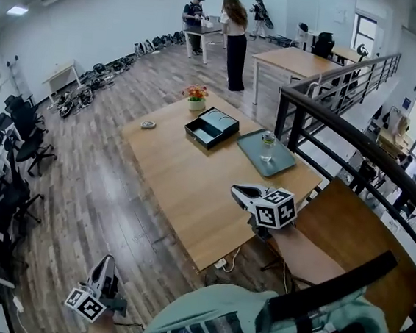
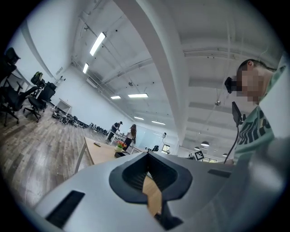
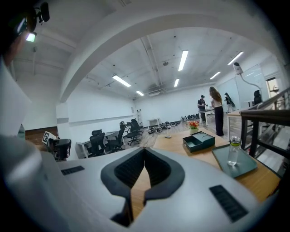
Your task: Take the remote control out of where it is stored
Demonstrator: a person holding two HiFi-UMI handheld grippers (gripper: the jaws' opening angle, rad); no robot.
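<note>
A dark teal box [image 1: 210, 128] lies open on the wooden table [image 1: 183, 189], its lid beside it; it also shows in the right gripper view [image 3: 199, 140]. Its inside is dark and I cannot make out a remote control. A small grey oval object [image 1: 148, 125] lies near the table's left edge. My right gripper [image 1: 243, 195] hovers over the table's near right corner, jaws together and empty [image 3: 144, 152]. My left gripper [image 1: 102, 276] is low at the bottom left, off the table above the floor, shut and empty [image 2: 147, 156].
A teal tray [image 1: 282, 165] with a clear bottle [image 1: 268, 146] sits right of the box, a flower pot [image 1: 195, 96] behind it. A black railing [image 1: 344, 132] runs along the right. Office chairs [image 1: 18, 142] stand at the left. Two people [image 1: 235, 39] stand at far tables.
</note>
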